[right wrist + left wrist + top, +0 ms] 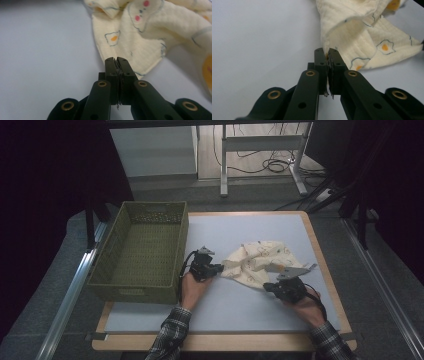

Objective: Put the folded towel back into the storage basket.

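A pale blue work surface [240, 305] on a wooden table is seen from the high view, with a green woven basket [145, 252] set along its left side. The basket appears empty inside, as far as its mesh floor can be made out.

Right of the basket, near the middle of the surface, a cream cloth [260, 260] printed with small fried-egg motifs is lying crumpled, and no flat fold is shown in it. Its left corner is reached by the left gripper [219, 267], and its near edge is met by the right gripper [267, 286]; each tool is held by a hand coming in from the bottom of the picture.

In the left gripper view, the jaws are seen pressed together with a thin edge of the cloth [362, 42] pinched between them, the fabric rising from the tips in a loose fold. In the right gripper view, the jaws are likewise drawn fully together at a corner of the cloth [132, 47], and a sliver of fabric appears to be caught between the pads.

The work is judged to be at an early stage: two points of the cloth are gripped, but the cloth is not yet lifted, spread or folded, and nothing is placed in the basket.
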A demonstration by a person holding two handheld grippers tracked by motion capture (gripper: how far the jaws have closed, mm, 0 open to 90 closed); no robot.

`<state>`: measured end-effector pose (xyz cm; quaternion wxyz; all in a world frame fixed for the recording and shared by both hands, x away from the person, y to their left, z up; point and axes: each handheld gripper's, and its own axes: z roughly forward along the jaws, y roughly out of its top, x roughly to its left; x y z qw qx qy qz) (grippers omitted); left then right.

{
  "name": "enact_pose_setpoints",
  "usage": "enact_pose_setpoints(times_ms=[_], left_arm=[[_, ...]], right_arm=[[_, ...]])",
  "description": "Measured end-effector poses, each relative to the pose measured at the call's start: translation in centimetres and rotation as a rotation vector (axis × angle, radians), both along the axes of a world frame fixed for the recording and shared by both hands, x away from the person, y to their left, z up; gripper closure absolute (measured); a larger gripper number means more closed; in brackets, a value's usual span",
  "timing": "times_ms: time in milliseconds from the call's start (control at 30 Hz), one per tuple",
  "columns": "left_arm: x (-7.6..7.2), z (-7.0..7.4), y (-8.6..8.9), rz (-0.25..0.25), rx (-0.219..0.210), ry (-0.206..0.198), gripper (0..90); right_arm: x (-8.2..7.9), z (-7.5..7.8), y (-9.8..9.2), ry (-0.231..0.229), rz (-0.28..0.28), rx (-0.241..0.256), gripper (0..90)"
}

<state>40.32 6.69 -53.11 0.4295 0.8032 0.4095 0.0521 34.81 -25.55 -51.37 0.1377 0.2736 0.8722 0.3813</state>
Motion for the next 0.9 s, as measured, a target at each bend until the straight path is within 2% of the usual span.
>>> enact_pose_setpoints(times_ms=[167, 400, 633, 800, 833, 867, 900], left_arm=[[-1.9, -0.3, 0.0, -0.015, -0.014, 0.018, 87.0], [-5.4, -0.8, 0.2, -0.056, -0.019, 0.025, 87.6], [-8.6, -0.9, 1.8, -0.063, -0.019, 0.038, 87.7], [-10.6, -1.0, 3.2, -0.055, -0.032, 0.042, 86.8], [-10.8, -1.1, 3.3, -0.053, -0.032, 0.041, 84.4], [-11.1, -0.9, 3.3, -0.034, -0.019, 0.017, 78.6], [-11.2, -0.7, 3.2, -0.028, -0.018, 0.005, 67.8]], right_arm=[[-1.7, 0.2, -3.0, 0.014, -0.033, 0.028, 88.1], [-4.5, 0.4, -5.6, 0.022, -0.051, 0.058, 88.0], [-7.2, 0.4, -7.3, 0.031, -0.062, 0.07, 87.9], [-8.6, -0.3, -8.7, 0.055, -0.082, 0.049, 87.9], [-8.7, -0.4, -8.9, 0.059, -0.086, 0.048, 87.8], [-8.9, -0.6, -9.2, 0.063, -0.09, 0.046, 87.8], [-9.0, -0.8, -9.6, 0.067, -0.098, 0.054, 87.6]])
